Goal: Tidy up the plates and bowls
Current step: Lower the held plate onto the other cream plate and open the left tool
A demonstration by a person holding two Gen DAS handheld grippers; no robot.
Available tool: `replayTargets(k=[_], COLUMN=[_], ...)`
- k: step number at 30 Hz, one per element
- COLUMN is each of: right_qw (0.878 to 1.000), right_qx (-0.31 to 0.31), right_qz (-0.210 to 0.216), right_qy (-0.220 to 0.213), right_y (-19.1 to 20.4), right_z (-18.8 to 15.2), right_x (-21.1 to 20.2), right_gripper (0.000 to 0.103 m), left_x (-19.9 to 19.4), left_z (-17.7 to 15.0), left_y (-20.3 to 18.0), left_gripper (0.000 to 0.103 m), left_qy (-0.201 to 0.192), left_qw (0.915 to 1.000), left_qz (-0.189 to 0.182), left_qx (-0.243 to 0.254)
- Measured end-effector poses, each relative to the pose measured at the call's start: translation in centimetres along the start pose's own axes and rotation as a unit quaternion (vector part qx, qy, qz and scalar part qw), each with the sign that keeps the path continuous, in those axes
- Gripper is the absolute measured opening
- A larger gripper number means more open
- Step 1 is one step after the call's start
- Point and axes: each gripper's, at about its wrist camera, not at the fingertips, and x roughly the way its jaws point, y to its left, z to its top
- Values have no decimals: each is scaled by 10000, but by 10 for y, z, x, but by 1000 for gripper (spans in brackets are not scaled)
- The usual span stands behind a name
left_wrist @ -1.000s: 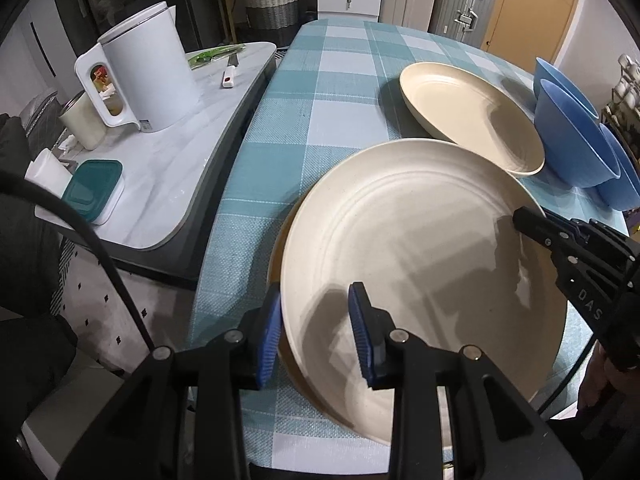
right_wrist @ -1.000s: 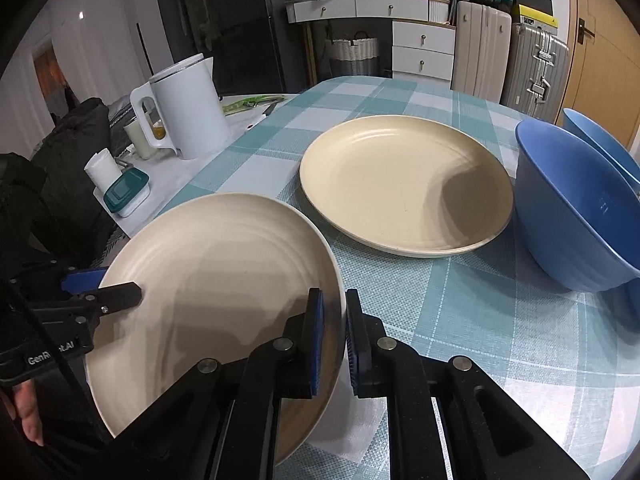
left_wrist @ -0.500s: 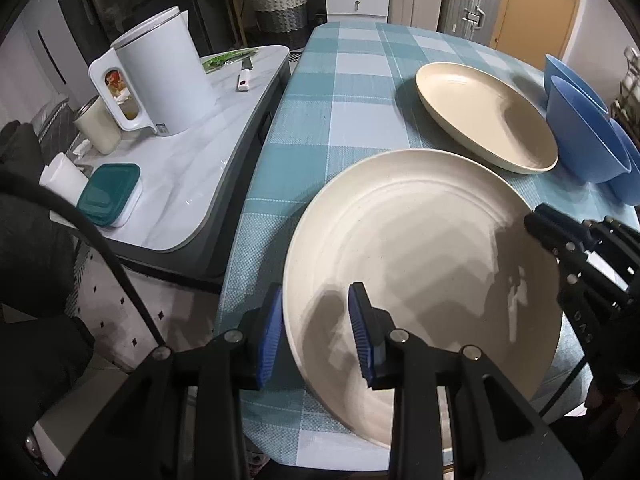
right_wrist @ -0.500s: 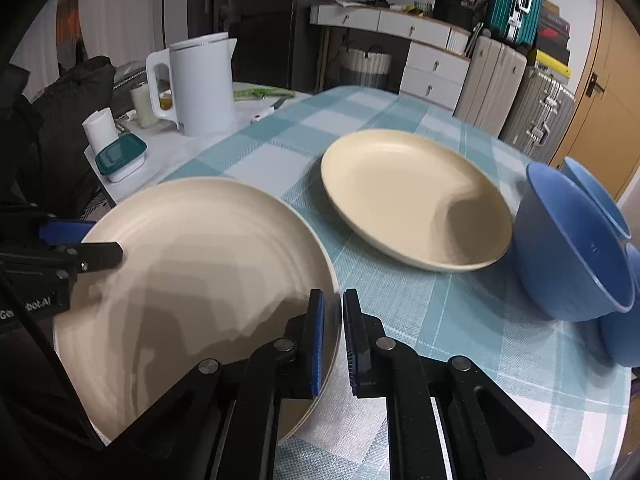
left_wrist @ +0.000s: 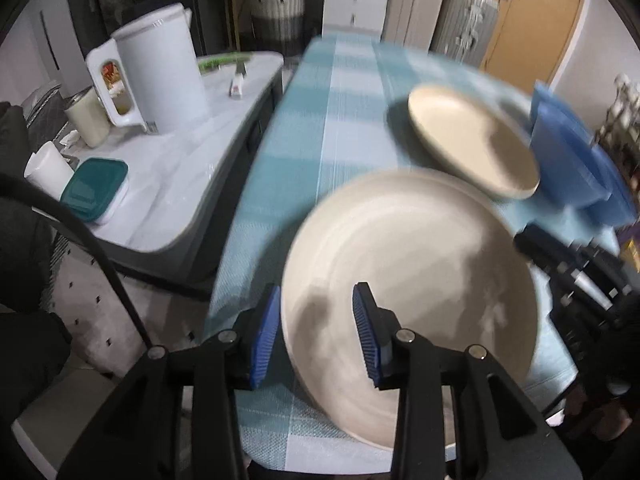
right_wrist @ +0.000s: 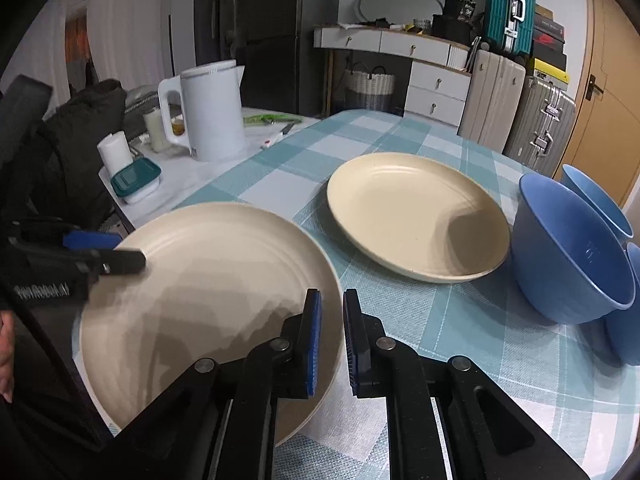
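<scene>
Checked teal cloth covers my table (right_wrist: 400,136), with a white side counter along its left edge carrying a white kettle (right_wrist: 212,112) and a teal-lidded box (right_wrist: 135,176). At the near edge I hold a cream plate (right_wrist: 208,288) lifted and tilted. My right gripper (right_wrist: 330,344) pinches its right rim between nearly closed blue pads. My left gripper (left_wrist: 316,336) straddles the opposite rim; its jaws have just been opening, and the left pad stands clear of the rim while the right pad hangs over the plate's face, so I cannot tell if that one touches. A second cream plate (right_wrist: 416,216) lies flat near the table's middle, well apart from mine, with blue bowls (right_wrist: 568,248) clustered at the right edge just beside it.
</scene>
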Motion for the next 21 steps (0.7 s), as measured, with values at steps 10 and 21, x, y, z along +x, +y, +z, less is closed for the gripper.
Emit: replayTargets(k=[10, 21], right_qw=[9972, 9882], right_qx=[539, 1185], right_qz=[306, 621], right_qy=[-426, 747], right_y=[-13, -22], right_z=[4, -9], right_x=[-19, 23], right_gripper=[80, 79], left_x=[5, 35], left_z=[4, -7], left_y=[13, 7], left_gripper=[51, 51], left_qy=[-108, 567], left_qw=[9993, 9958], left_qz=[-284, -621], left_qx=[-199, -365])
